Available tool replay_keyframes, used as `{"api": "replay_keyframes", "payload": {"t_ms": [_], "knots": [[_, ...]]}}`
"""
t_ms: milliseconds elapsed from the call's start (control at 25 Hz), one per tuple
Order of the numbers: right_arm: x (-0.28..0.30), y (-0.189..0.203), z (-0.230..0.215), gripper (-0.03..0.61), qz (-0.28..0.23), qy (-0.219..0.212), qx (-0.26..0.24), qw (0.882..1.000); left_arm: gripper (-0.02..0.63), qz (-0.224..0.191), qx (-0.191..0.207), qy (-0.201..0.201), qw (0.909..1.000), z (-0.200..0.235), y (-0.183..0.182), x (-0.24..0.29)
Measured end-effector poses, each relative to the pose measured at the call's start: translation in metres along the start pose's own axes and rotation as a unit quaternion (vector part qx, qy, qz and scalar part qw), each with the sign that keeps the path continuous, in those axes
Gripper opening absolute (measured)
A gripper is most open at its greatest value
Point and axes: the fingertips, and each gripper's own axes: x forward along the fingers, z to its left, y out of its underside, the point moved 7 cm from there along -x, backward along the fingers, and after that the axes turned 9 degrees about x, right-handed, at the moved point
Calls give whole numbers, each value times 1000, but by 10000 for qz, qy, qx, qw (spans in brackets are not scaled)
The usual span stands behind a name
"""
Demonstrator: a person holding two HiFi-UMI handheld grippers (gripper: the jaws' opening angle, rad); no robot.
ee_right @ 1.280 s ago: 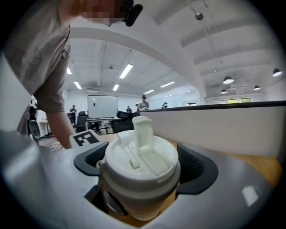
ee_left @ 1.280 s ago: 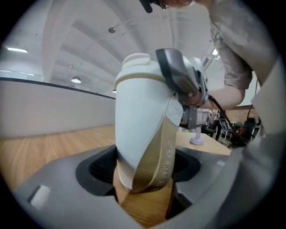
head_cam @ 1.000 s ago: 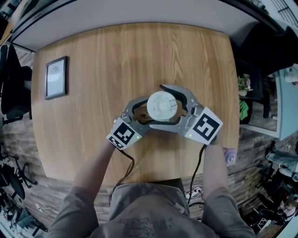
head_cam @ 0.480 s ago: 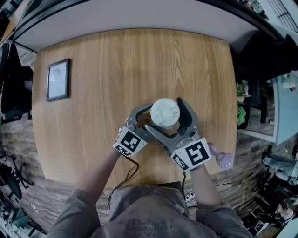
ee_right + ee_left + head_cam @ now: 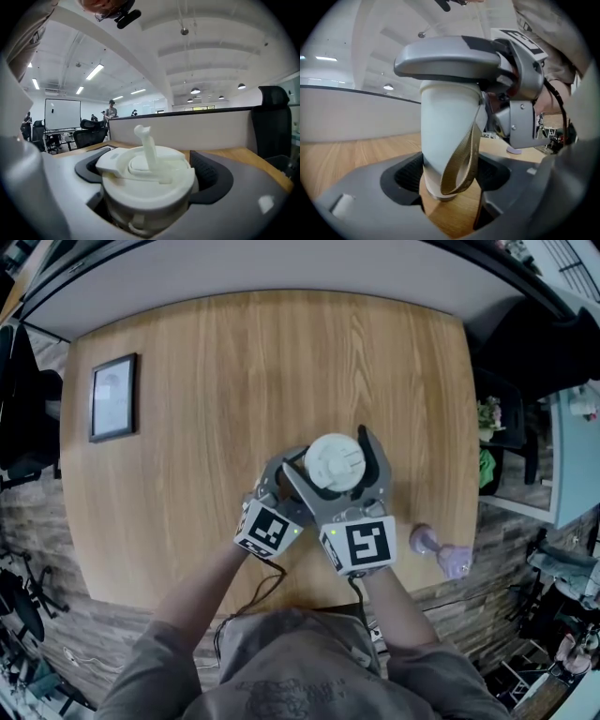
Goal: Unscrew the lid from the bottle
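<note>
White plastic bottle [image 5: 449,131] stands on the wooden desk [image 5: 216,381], clenched low down by the left tool [image 5: 451,185]. The right tool [image 5: 149,187] has just been opening its jaws, which bracket the white spouted lid [image 5: 145,164] without pressing. A grip taken off-centre could slip, or twist the whole bottle.

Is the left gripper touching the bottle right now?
Touching. In the left gripper view, the left gripper has both pads pressed on the bottle near its base.
</note>
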Motion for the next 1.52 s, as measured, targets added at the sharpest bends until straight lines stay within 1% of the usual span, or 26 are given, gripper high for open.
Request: {"api": "replay_keyframes", "payload": {"t_ms": [80, 160, 280, 360, 440, 520, 600, 680, 760, 800, 840, 880, 960, 1120, 1240, 1400, 1520], "knots": [[-1, 1, 0, 534, 12, -120, -39, 9999, 313, 3, 46, 54, 10000, 0, 1, -1], [-1, 1, 0, 532, 180, -413, -133, 9989, 311, 4, 75, 120, 9999, 1, 1, -2], [0, 1, -1, 531, 566, -1051, -353, 9922, 308, 3, 108, 254, 9996, 3, 2, -3], [0, 0, -3, 531, 771, -1585, -516, 9830, 307, 11, 149, 377, 9992, 4, 2, -2], [-1, -1, -6, 529, 976, -2159, -585, 9698, 307, 28, 199, 514, 9985, 4, 1, -1], [0, -3, -10, 529, 1245, -2677, -580, 9537, 305, 49, 248, 613, 9978, 6, 1, -1], [3, -5, -10, 529, 1549, -3143, -682, 9341, 304, 86, 277, 650, 9975, 9, 1, -2], [7, -5, -9, 529, 1789, -3585, -863, 9122, 303, 119, 268, 674, 9973, 10, 2, -3], [8, -6, -9, 529, 1903, -3928, -1045, 8936, 302, 143, 244, 716, 9970, 10, 2, -4], [8, -6, -9, 529, 1929, -4042, -1125, 8870, 302, 154, 235, 743, 9968, 10, 1, -3], [8, -7, -9, 529, 1941, -4114, -1191, 8826, 302, 165, 230, 768, 9966, 10, 1, -3], [7, -7, -9, 529, 1937, -4146, -1231, 8806, 302, 177, 231, 787, 9965, 10, 0, -3], [6, -7, -10, 529, 1894, -4112, -1245, 8829, 302, 215, 243, 795, 9963, 9, -1, -2], [7, -11, -9, 528, 1761, -3805, -1158, 9004, 304, 359, 213, 681, 9968, 10, -2, -2], [7, -18, -8, 528, 1636, -3594, -1105, 9121, 305, 522, 16, 539, 9972, 9, 0, -3], [2, -30, -5, 528, 1423, -3440, -1073, 9219, 332, 733, -289, 245, 9966, 12, 1, -14], [-5, -44, -3, 528, 1285, -3363, -1041, 9271, 333, 760, -364, 92, 9964, 15, -9, -32]]}}
